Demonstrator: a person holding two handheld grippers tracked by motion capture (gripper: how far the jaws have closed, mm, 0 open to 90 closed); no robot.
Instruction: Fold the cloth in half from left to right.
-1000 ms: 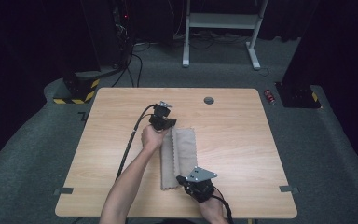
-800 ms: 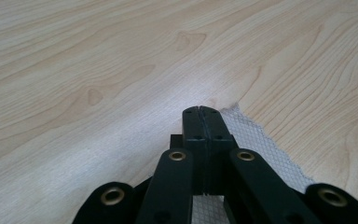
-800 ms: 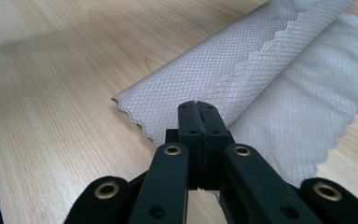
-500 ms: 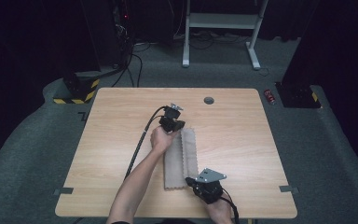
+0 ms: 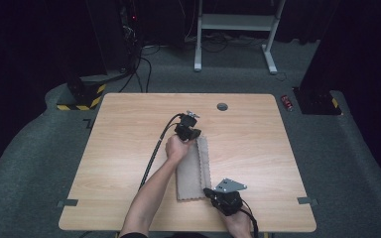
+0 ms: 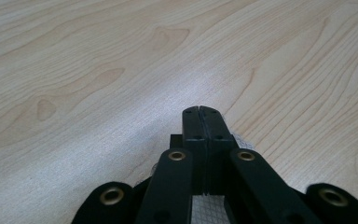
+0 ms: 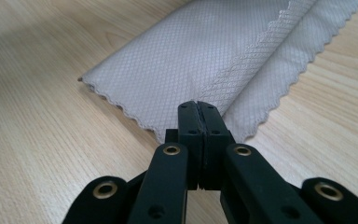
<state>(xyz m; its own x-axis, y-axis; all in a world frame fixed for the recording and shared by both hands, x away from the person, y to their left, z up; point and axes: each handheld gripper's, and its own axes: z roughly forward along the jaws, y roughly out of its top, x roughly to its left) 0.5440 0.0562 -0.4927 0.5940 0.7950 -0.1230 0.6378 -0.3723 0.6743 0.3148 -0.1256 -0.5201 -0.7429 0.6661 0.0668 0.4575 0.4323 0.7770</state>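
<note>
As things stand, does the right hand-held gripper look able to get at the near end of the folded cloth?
Probably yes: the right hand-held gripper, jaws shut, sits at the near end of the cloth, apparently pinching its edge, with nothing in between.

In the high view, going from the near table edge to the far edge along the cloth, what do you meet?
Right gripper → folded grey cloth → left gripper → round dark grommet in the table.

Wooden table (image 5: 129, 134), white desk frame (image 5: 238, 22), striped floor block (image 5: 82, 99).
</note>
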